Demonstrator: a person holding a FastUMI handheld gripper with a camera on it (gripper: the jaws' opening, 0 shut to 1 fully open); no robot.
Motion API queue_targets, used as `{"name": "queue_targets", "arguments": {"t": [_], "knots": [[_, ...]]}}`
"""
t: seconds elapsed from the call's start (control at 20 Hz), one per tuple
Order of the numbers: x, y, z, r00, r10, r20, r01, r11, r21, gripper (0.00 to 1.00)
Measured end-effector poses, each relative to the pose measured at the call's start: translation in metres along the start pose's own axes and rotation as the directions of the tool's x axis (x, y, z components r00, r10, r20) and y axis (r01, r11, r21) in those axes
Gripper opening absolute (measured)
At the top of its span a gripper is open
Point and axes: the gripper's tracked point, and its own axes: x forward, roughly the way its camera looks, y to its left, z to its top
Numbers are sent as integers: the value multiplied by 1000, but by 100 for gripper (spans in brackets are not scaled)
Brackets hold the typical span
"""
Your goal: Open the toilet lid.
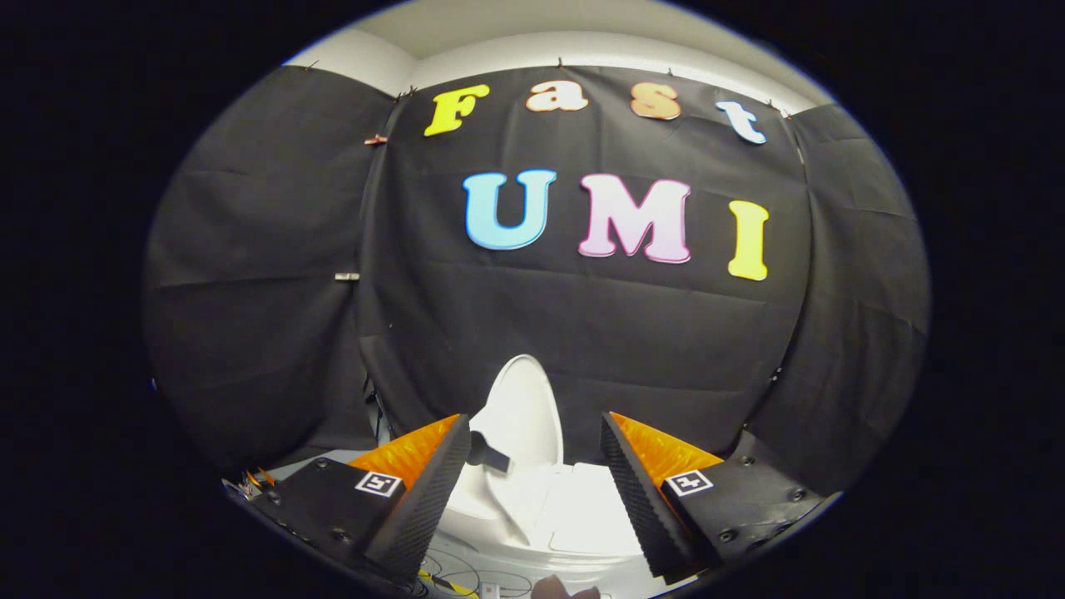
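**Inspector:** Position of the lid (522, 408)?

**Assistant:** Raised. It stands upright beyond the fingers, its back toward the black cloth wall (582, 333), above the toilet (574, 507), which sits low between the two fingers. Judged from that, the opening looks done or nearly so.

**Inspector:** Gripper (532, 491)?

**Assistant:** Released. The fingers stand wide apart with nothing between them; neither touches the lid.

**Inspector:** How would the lid handle?

**Assistant:** My judgement only: a thin, rigid, glossy plastic shell, light on its hinge, likely slippery under a pinch. Best taken at the free rim, now at the top, well away from the hinge. A small dark tab (487, 453) juts from its left edge near the left finger; it may be a handle, though I cannot say for certain. If the lid is not leaning past vertical, it could fall shut with a bang.

**Inspector:** Surroundings and obstructions?

**Assistant:** The cloth wall hangs close behind the lid, leaving little room to push it further back. Thin cables (453, 574) trail on the pale floor just in front of the bowl, below the fingers. Something small shows at the bottom below the fingers, too unclear to name. Nothing lies between fingers and lid.
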Motion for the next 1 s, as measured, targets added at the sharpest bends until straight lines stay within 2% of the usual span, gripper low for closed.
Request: {"name": "queue_targets", "arguments": {"t": [0.2,0.6,1.0], "knots": [[-33,-50,22,997,-47,59,44,998,46,99],[-93,-143,43,975,-136,176,128,990,52,99],[-142,-207,32,957,-212,198,205,977,53,99]]}}
